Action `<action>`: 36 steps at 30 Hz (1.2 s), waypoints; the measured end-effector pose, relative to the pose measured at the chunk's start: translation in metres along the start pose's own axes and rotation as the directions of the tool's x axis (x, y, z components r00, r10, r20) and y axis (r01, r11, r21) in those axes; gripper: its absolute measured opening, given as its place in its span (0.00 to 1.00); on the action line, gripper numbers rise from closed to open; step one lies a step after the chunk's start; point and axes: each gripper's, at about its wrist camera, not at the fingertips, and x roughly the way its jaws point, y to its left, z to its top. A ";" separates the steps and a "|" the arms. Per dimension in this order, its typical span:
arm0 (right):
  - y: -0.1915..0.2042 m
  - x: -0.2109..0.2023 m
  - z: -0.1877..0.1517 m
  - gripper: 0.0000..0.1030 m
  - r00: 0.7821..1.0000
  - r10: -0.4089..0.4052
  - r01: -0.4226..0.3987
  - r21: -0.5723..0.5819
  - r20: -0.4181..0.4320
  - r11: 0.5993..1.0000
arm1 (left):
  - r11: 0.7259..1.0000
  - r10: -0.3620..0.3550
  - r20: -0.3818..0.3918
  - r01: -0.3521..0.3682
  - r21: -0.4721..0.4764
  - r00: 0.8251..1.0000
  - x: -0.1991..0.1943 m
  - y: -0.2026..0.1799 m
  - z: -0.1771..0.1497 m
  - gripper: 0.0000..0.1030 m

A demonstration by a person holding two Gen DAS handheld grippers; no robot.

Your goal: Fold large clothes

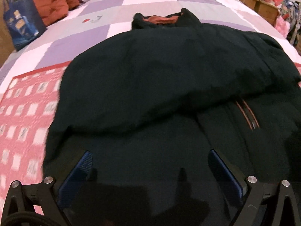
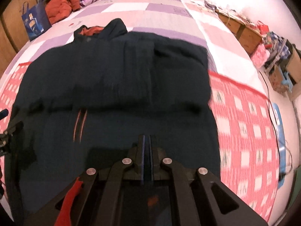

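A bed (image 2: 160, 5) in checked quilts is carrying the dark jacket (image 1: 160, 75), lying mid-bed with collar far. The left gripper (image 1: 150, 169) is hovering, fingers spread wide and empty; the right gripper (image 2: 146, 150) is showing fingers pinched together, whether on cloth I cannot tell. The thick, springy fold risks flopping open

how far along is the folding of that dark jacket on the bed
Partly done: the dark jacket lies on the bed with its sides folded in over the front. In hand: nothing; the left gripper is open, the right gripper shut and empty. The bottom-to-collar fold remains.
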 end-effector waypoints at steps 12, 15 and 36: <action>-0.072 -0.151 -0.182 0.04 0.996 -0.059 0.063 0.082 -0.061 0.995 | 0.986 0.169 0.039 -0.168 -0.019 0.985 -0.160 0.060 -0.095 0.99; -0.085 -0.196 -0.220 0.04 0.993 -0.093 0.096 0.049 -0.068 0.994 | 0.973 0.228 0.018 -0.227 -0.029 0.974 -0.201 0.079 -0.129 0.99; -0.101 -0.159 -0.381 0.04 0.970 -0.103 0.110 0.021 -0.222 0.994 | 0.907 0.216 -0.263 -0.293 -0.302 0.940 -0.159 0.132 -0.294 0.99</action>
